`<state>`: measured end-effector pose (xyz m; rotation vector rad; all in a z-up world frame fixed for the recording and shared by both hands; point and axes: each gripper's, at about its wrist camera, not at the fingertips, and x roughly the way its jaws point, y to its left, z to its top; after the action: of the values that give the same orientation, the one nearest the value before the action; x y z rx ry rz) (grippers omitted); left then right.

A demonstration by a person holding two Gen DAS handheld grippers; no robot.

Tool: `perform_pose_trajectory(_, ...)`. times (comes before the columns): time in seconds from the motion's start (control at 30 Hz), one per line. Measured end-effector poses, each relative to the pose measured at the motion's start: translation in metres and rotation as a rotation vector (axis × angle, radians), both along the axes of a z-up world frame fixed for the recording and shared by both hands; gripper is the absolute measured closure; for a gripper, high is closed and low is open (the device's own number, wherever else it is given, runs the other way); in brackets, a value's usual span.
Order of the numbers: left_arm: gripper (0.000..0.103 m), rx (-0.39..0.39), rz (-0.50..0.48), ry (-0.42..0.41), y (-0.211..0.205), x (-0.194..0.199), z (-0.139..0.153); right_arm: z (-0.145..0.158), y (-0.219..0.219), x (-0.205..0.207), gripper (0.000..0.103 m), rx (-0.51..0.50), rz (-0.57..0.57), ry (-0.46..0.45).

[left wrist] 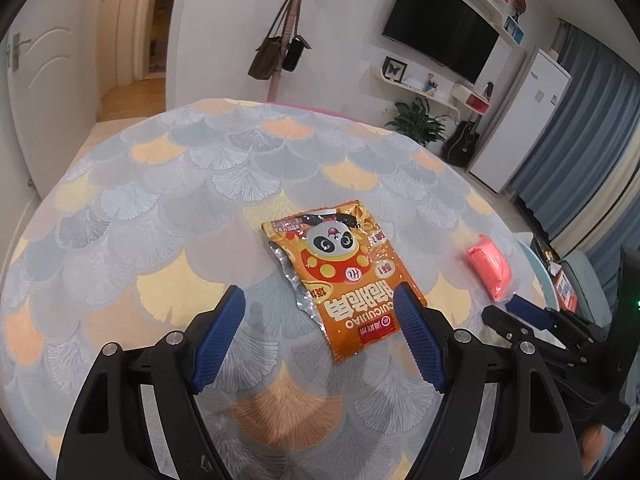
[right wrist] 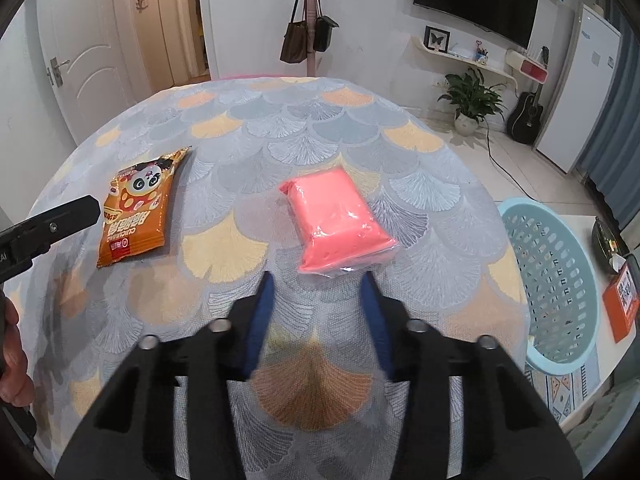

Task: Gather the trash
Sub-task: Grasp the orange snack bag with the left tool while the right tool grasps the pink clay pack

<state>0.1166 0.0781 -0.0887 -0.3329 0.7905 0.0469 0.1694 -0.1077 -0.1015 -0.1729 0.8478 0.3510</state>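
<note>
An orange snack wrapper (left wrist: 344, 276) with a panda print lies flat on the fan-patterned tablecloth (left wrist: 160, 208). My left gripper (left wrist: 320, 296) hovers over its near end, open, with its blue pads on either side of the wrapper's lower half and not touching it. A pink plastic-wrapped pack (right wrist: 336, 220) lies to the right on the cloth. My right gripper (right wrist: 318, 278) sits just short of its near edge, open, blue pads apart and nothing between them. The wrapper (right wrist: 136, 208) and the left gripper's arm (right wrist: 52, 224) show at left in the right wrist view.
A light blue perforated basket (right wrist: 560, 272) stands off the table's right edge, with an orange box (right wrist: 620, 304) beside it. A hand (right wrist: 12, 360) holds the left tool. A coat stand with bags, a TV, a plant and a guitar are beyond the table.
</note>
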Motion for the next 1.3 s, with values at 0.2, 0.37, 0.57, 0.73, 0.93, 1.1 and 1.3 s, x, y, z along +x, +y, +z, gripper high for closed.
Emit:
perform_pose_trajectory(0.2,0.028,-0.012,-0.011,-0.004,0.001,-0.003,0.002,0.005,-0.011,-0.001,0.070,0.082,0.020,0.008)
perform_pose_trajectory(0.37,0.028,-0.048,-0.046,0.043,0.000,0.002,-0.006,0.007,-0.031,0.001,0.049,0.147,0.000,0.026)
perform_pose_trajectory(0.57,0.022,-0.033,-0.093,0.084,-0.012,0.015,-0.012,0.018,-0.044,0.001,0.037,0.178,-0.011,0.018)
perform_pose_trajectory(0.73,0.014,-0.068,-0.109,0.105,-0.023,0.040,-0.011,0.029,-0.036,0.010,0.021,0.114,-0.018,-0.038)
perform_pose_trajectory(0.93,0.012,0.092,-0.141,0.133,-0.052,0.065,-0.014,0.020,-0.017,0.044,0.018,0.055,0.036,0.018)
perform_pose_trajectory(1.1,0.018,0.203,-0.142,0.115,-0.060,0.068,-0.016,0.012,-0.010,0.052,0.019,0.025,0.045,0.023)
perform_pose_trajectory(1.3,0.031,0.272,-0.151,0.088,-0.062,0.066,-0.014,0.005,-0.005,0.054,0.050,0.008,0.057,0.037)
